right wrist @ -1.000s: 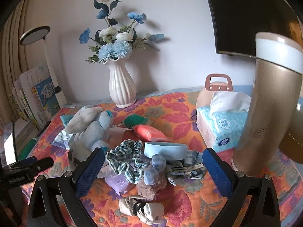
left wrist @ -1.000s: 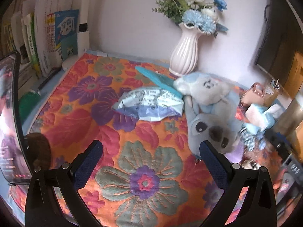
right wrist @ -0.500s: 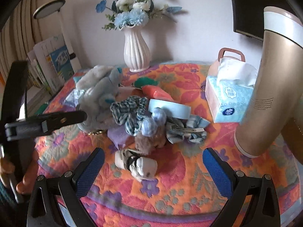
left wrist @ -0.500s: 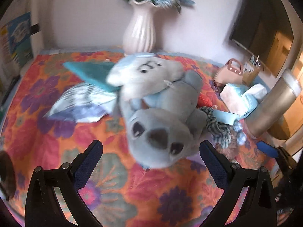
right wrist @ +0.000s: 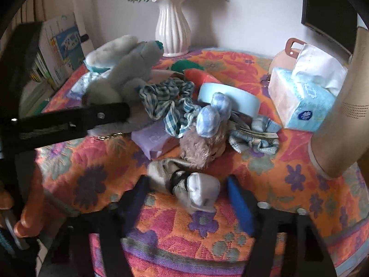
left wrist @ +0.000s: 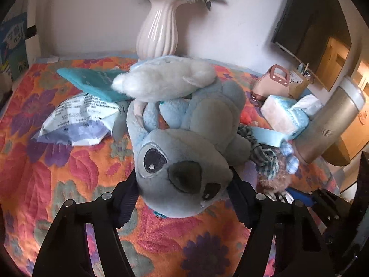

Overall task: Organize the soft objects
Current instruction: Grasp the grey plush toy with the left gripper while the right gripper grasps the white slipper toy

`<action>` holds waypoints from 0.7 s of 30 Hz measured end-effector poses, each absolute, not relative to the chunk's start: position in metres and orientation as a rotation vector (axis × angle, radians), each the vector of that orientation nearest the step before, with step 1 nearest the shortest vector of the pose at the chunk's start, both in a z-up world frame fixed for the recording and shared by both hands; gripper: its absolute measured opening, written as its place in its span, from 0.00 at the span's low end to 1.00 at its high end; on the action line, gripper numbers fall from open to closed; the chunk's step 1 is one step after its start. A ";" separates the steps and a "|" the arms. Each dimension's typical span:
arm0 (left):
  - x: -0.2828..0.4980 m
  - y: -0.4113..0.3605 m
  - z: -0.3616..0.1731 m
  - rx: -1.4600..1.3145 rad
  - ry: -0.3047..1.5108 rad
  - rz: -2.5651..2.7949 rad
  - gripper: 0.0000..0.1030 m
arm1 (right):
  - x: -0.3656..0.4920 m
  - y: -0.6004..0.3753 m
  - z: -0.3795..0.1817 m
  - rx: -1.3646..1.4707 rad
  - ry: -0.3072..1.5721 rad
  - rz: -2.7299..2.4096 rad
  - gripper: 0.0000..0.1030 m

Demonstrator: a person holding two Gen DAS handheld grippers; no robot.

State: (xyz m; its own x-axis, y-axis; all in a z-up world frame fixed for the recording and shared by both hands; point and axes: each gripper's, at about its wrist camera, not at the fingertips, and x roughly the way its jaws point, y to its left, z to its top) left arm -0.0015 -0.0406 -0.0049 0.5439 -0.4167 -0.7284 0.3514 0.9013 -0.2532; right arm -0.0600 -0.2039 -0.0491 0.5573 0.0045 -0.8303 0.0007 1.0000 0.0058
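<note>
Plush head (left wrist: 180, 170) sits clamped between left gripper (left wrist: 182, 194) jaws, which just closed.

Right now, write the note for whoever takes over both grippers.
Left gripper: jaws just closing, pads against the head of the blue plush toy, which lies on the floral cloth.
Right gripper: jaws just closing around the rolled socks; contact unclear.
Pile behind, all untouched: checked scrunchie, small fuzzy toy, blue band, purple pack.
Done: nothing sorted yet.
Left: lift plush and socks, then sort the pile.
</note>
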 end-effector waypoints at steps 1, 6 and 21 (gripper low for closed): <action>-0.005 -0.037 -0.005 -0.086 0.885 -0.458 0.66 | -0.059 -0.202 -0.048 -0.007 0.975 0.010 0.48; -0.022 -0.019 0.002 -0.127 0.882 -0.480 0.66 | -0.066 -0.191 -0.041 0.067 0.995 0.139 0.48; -0.032 -0.009 -0.006 -0.132 0.919 -0.482 0.66 | -0.064 -0.188 -0.045 0.113 1.014 0.157 0.48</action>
